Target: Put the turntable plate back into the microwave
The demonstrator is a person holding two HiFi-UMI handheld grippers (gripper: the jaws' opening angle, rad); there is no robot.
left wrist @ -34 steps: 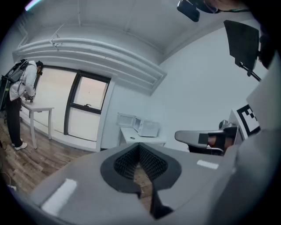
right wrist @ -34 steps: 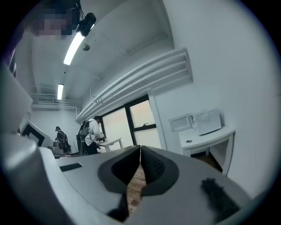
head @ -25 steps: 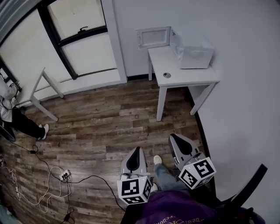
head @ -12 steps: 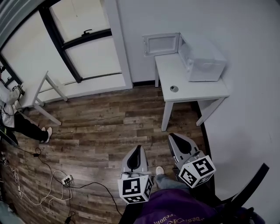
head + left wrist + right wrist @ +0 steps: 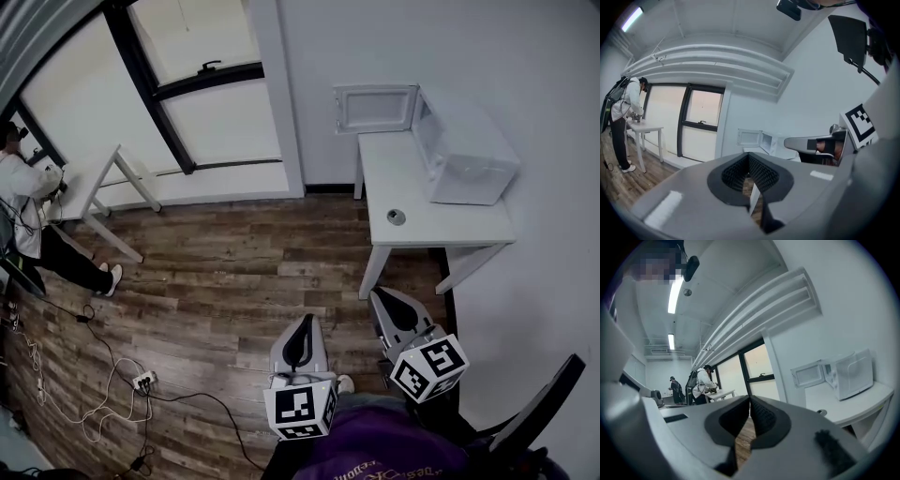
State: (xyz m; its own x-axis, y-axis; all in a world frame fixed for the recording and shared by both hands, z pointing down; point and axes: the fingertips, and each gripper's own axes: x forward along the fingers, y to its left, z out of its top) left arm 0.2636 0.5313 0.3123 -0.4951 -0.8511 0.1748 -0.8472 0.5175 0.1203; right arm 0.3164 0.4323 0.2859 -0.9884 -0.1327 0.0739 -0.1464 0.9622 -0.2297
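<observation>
Turntable plate (image 5: pixel 397 217), if that small round disc is it, lies on the white table (image 5: pixel 389 173) just in front of the microwave (image 5: pixel 469 155), whose door (image 5: pixel 375 108) hangs open. In the head view the microwave has drawn nearer over the last second, so I judge I'm still approaching. Left gripper (image 5: pixel 306 323) view: jaws clenched on nothing, microwave well ahead. Right gripper (image 5: pixel 382 298) view: jaws likewise clenched, empty, well short of the microwave.

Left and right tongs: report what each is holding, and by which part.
Nothing is held. The grey left tongs and the grey right tongs are both shut with nothing between them.
</observation>
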